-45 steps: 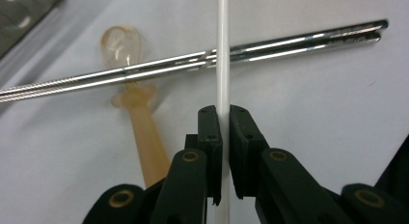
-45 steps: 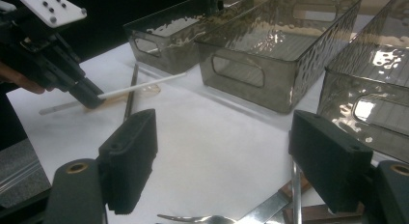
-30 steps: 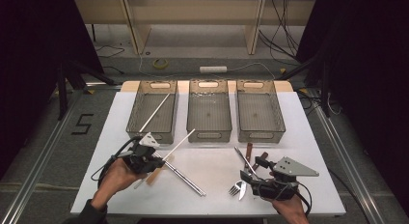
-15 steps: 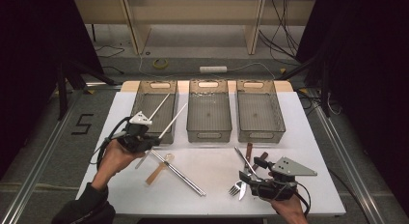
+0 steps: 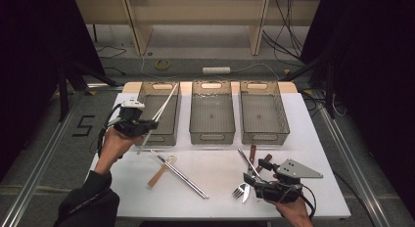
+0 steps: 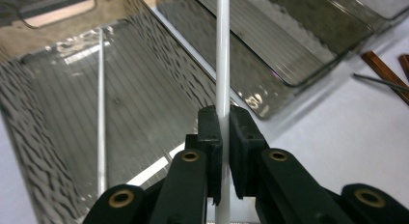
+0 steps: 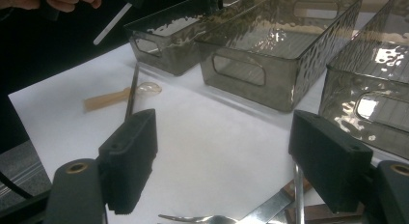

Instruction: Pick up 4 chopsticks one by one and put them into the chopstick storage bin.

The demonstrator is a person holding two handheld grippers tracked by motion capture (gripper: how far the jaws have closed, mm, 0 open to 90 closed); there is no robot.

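Observation:
My left gripper (image 5: pixel 148 124) is shut on a white chopstick (image 5: pixel 164 107) and holds it slanted over the near end of the left clear bin (image 5: pixel 159 138). In the left gripper view the pads (image 6: pixel 212 132) pinch the white chopstick (image 6: pixel 223 64), and a second white chopstick (image 6: pixel 101 113) lies on the floor of the bin (image 6: pixel 43 151). My right gripper (image 5: pixel 258 174) rests near the table's front right, jaws wide open with nothing between them (image 7: pixel 226 154). Just under it lie a fork (image 5: pixel 240 190) and brown-handled knives (image 5: pixel 252 153).
The middle bin (image 5: pixel 212 137) and the right bin (image 5: pixel 264 137) stand in a row with the left one. A metal chopstick (image 5: pixel 181 174) and a wooden-handled spoon (image 5: pixel 160 174) lie crossed on the white table (image 5: pixel 215 197) at front centre.
My left gripper has carried the white chopstick up and away from the table's front, to over the left bin. The right gripper and the cutlery have stayed put.

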